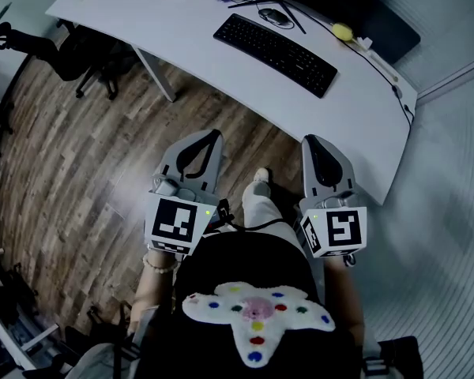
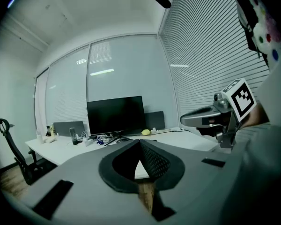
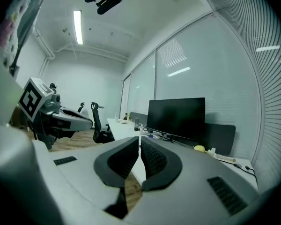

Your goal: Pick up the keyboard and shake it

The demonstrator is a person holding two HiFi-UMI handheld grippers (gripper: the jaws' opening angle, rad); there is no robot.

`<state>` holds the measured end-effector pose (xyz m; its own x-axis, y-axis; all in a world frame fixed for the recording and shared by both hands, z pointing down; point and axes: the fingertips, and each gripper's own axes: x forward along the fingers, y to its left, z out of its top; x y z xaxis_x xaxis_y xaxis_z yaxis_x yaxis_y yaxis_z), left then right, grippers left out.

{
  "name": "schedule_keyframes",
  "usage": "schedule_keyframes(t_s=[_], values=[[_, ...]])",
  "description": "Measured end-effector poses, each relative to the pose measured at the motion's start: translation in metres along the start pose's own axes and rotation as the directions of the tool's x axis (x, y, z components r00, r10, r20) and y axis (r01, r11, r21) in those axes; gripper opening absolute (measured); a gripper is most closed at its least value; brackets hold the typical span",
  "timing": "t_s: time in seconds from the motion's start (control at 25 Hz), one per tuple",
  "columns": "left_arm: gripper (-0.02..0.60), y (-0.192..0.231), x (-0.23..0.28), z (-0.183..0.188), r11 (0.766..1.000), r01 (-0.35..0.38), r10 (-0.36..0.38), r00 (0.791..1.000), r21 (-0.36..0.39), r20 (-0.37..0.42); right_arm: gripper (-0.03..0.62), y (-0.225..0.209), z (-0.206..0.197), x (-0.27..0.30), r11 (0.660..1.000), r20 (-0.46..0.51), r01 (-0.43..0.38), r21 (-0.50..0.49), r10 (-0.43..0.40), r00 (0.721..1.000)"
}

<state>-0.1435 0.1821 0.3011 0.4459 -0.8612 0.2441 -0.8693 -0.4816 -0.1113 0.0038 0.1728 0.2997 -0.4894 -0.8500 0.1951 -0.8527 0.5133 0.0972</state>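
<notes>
Both claws closed and empty, held out in front of the body.
The left claw [image 1: 212,137] and the right claw [image 1: 313,140] are side by side but well apart. Both point forward and tilt slightly downward, each with its jaws together and nothing between them.

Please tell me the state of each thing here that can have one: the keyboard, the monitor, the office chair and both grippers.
Keyboard: lying flat on the desk, not touched.
Monitor: screen dark.
Office chair: empty.
Left gripper: shut, holding nothing, short of the desk.
Right gripper: shut, holding nothing, short of the desk.
</notes>
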Motion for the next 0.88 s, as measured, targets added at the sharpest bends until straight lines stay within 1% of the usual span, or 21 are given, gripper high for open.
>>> schedule_keyframes(t_s=[0.24, 0.52, 0.72, 0.88], values=[[0.017, 0.017, 0.014, 0.027, 0.999, -0.041, 0.042, 0.999, -0.019, 0.006, 0.041, -0.020, 0.028, 0.019, 0.999, 0.001, -0.029, -0.015, 0.029, 1.000], [0.017, 0.043, 0.071, 0.047, 0.993, -0.106, 0.105, 0.994, -0.052, -0.019, 0.041, -0.074, 0.038, 0.073, 0.996, -0.031, -0.083, -0.020, 0.083, 0.996], [0.017, 0.053, 0.127, 0.037, 0.989, -0.135, 0.132, 0.990, -0.059, -0.052, 0.041, -0.116, 0.013, 0.114, 0.995, -0.061, -0.099, 0.016, 0.100, 0.993], [0.017, 0.057, 0.147, 0.039, 0.987, -0.143, 0.139, 0.988, -0.068, -0.065, 0.041, -0.135, 0.005, 0.124, 0.995, -0.085, -0.099, 0.028, 0.101, 0.991]])
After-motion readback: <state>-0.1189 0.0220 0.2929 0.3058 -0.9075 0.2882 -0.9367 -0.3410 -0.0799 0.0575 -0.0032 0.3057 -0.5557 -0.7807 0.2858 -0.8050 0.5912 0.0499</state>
